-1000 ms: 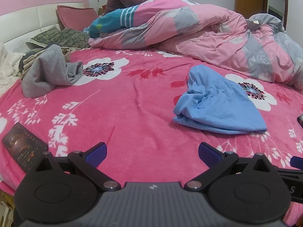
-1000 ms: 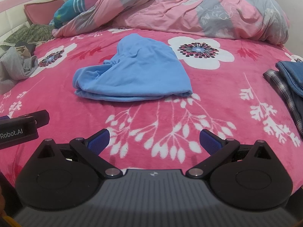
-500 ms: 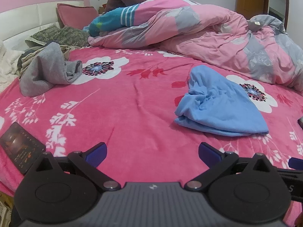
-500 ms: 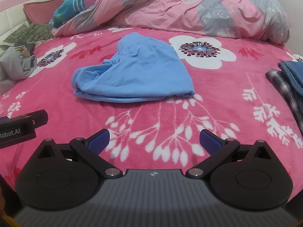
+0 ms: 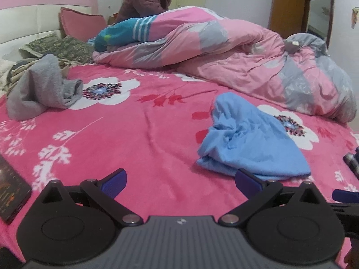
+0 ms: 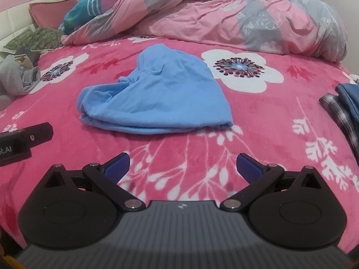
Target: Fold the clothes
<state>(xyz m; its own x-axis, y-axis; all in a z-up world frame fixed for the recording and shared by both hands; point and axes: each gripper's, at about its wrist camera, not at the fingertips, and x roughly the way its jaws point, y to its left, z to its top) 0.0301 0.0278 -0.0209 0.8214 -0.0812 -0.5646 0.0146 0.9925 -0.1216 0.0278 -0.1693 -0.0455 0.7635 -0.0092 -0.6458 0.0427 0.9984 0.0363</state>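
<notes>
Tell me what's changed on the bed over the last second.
Only the cameras shifted a little: the left gripper tipped up slightly, showing more of the person behind the duvet, and the right gripper eased a touch toward the blue garment. Nothing was grabbed or released. Both grippers stay open and empty, and the blue garment and grey garment lie where they were.

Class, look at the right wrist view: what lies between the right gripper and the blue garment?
Only bare pink floral blanket lies between the open right gripper and the blue garment.
</notes>
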